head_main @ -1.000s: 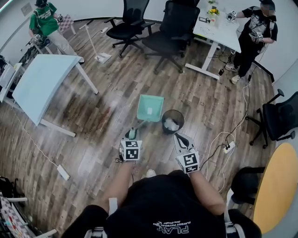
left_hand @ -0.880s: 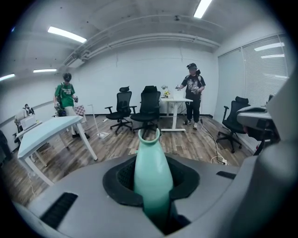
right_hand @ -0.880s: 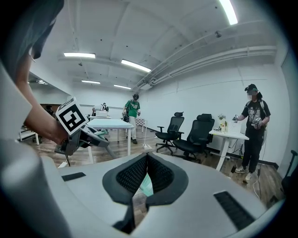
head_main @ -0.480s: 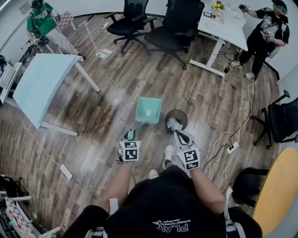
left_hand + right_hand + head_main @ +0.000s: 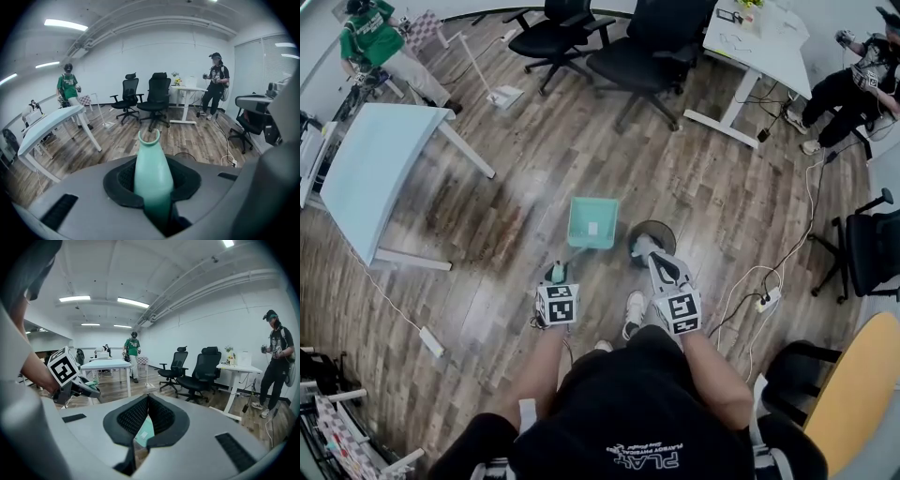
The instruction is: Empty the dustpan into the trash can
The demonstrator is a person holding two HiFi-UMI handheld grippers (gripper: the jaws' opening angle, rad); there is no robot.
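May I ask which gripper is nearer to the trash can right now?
Right. The right gripper is at the near rim of the trash can; the left gripper sits farther left, clamping the handle of the dustpan.

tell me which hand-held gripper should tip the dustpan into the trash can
Left. The left hand-held gripper is shut on the teal dustpan by its handle, and the pan is beside the trash can. The right hand-held gripper holds nothing.
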